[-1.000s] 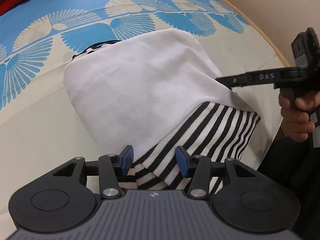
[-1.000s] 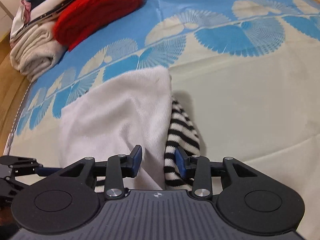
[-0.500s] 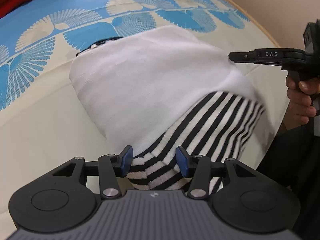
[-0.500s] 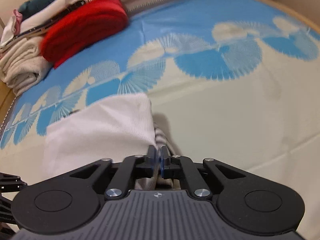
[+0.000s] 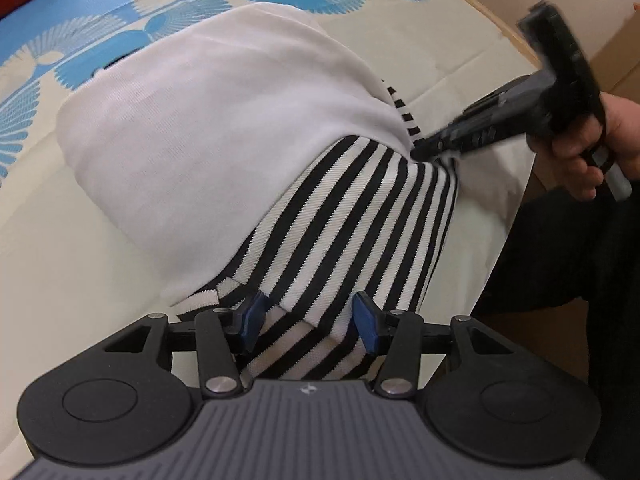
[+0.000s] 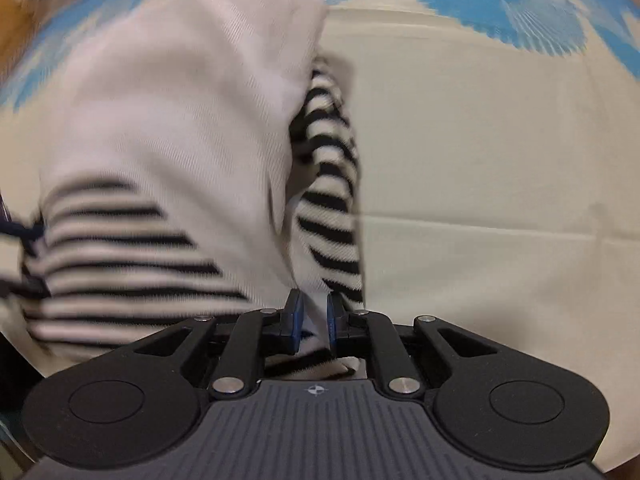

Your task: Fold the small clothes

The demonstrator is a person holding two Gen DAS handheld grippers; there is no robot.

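- Left wrist view: left gripper (image 5: 308,322) had jaws spread over the striped hem of the small shirt (image 5: 224,120) on the bed sheet (image 5: 60,240) — needed closing before any lift.
- Right wrist view: right gripper (image 6: 314,318), having just eased open a little, nearly shut, pinched the shirt's edge — best lifted slowly, both corners level.

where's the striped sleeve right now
In the right wrist view the striped sleeve lies along the right edge of the white garment on the bedsheet, its near end between the right gripper fingers.
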